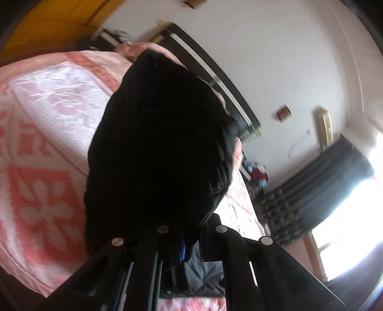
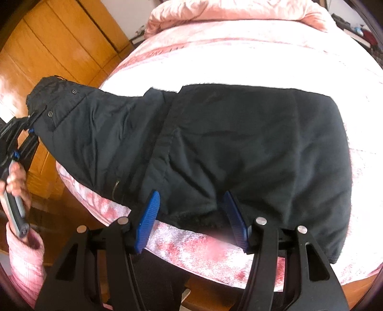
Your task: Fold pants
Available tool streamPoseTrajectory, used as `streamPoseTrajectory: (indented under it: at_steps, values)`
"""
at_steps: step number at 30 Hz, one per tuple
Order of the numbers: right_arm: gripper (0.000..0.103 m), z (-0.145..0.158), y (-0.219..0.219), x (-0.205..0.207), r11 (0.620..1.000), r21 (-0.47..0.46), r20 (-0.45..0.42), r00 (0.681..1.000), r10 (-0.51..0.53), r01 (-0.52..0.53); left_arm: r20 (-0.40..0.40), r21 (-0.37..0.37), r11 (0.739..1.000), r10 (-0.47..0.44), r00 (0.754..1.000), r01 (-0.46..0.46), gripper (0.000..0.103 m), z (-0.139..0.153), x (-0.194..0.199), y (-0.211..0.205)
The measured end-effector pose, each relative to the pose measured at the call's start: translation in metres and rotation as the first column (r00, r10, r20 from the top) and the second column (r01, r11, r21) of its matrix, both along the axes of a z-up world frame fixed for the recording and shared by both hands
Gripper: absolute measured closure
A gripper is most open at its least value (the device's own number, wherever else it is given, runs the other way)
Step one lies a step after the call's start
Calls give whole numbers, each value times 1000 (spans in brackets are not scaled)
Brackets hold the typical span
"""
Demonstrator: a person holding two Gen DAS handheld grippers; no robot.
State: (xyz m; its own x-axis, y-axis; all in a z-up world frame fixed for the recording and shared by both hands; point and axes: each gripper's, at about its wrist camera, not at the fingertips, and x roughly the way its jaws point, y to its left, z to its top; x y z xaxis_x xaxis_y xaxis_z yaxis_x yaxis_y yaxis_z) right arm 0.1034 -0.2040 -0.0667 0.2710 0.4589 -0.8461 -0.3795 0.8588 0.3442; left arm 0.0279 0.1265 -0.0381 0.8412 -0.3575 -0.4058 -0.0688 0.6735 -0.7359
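The right gripper [image 2: 191, 215], black-framed with ribbed blue pads [image 2: 148, 221], stands with its jaws spread wide at the bottom centre of the right wrist view. The near hem of the black padded fabric pants [image 2: 239, 143] lies in the gap between the two pads, and neither pad presses on the cloth.

The left gripper [image 1: 182, 246] has its jaws pressed together on a bunch of the same pants [image 1: 158, 143]; in the left wrist view a sliver of blue pad shows at the bottom centre, and the dark cloth rises from it to fill the middle of the frame. In the right wrist view this gripper [image 2: 31, 124] sits at the left edge, pinching the waistband end with its metal snaps, lifted off the mattress edge. A hand [image 2: 16, 181] in a fuzzy pink sleeve [image 2: 24, 260] holds its handle at the lower left.

The rest of the pants lie flat across the pink and white floral bedspread [image 2: 215, 251], folded over on themselves, filling the centre and right of the frame. A rumpled pink quilt [image 2: 227, 14] lies along the top, an orange wooden wardrobe [image 2: 59, 43] fills the upper left, and dark curtains [image 1: 323, 186] hang beside a bright window [image 1: 354, 227] at the right of the left wrist view.
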Motion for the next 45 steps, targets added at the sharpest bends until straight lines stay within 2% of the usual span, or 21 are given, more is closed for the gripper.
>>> streamPoseTrajectory:
  at_steps: [6,11,16,22,25,27,28,29,30,32,34,36,39,41,43,45]
  values:
    - [46,3,-23,-2,998,18,-7,998,-64,64,-33,36,990,-137,990,138,96,-6,7,-59]
    - [46,1,-44,-2,994,28,-13,995,-102,103,-121,75,969,-227,966,236,96,-27,17,-105]
    - [46,-6,-55,-1,992,6,-18,992,-127,128,-203,131,949,-258,945,288,96,-49,28,-136]
    - [43,-24,-61,1,990,-21,-41,990,-139,138,-307,209,907,-293,905,365,91,-73,41,-170]
    - [43,-29,-62,1,991,-28,-40,990,-134,133,-324,239,896,-290,900,375,83,-73,39,-177]
    - [43,-31,-63,1,991,-25,-44,990,-131,130,-322,252,886,-302,897,389,73,-59,35,-183]
    - [43,-32,-62,2,991,-23,-46,990,-130,129,-317,244,880,-326,891,409,60,-50,28,-183]
    - [42,-32,-63,2,991,-19,-48,990,-130,129,-299,227,879,-347,889,420,38,-44,20,-182]
    - [42,-33,-65,2,991,-13,-50,990,-130,130,-270,216,879,-364,892,424,31,-34,11,-181]
    - [42,-33,-66,3,992,-7,-53,990,-130,130,-183,245,874,-383,906,419,24,-6,-6,-177]
    - [41,-34,-64,6,992,-4,-53,991,-126,126,-143,311,873,-348,927,376,14,11,-14,-167]
    - [40,-36,-64,8,992,-5,-51,991,-125,125,-137,399,866,-269,953,301,13,19,-16,-160]
    - [39,-34,-65,7,991,-5,-53,990,-132,132,-219,512,827,-136,966,233,13,-3,3,-149]
    - [37,-32,-64,5,991,-8,-53,990,-130,130,-279,554,803,-70,958,221,16,-27,20,-139]
    - [37,-32,-65,3,991,-18,-48,990,-130,130,-349,527,805,-87,933,272,23,-49,38,-138]
    - [37,-31,-65,2,991,-24,-50,990,-134,132,-369,526,800,-91,925,289,23,-65,38,-150]
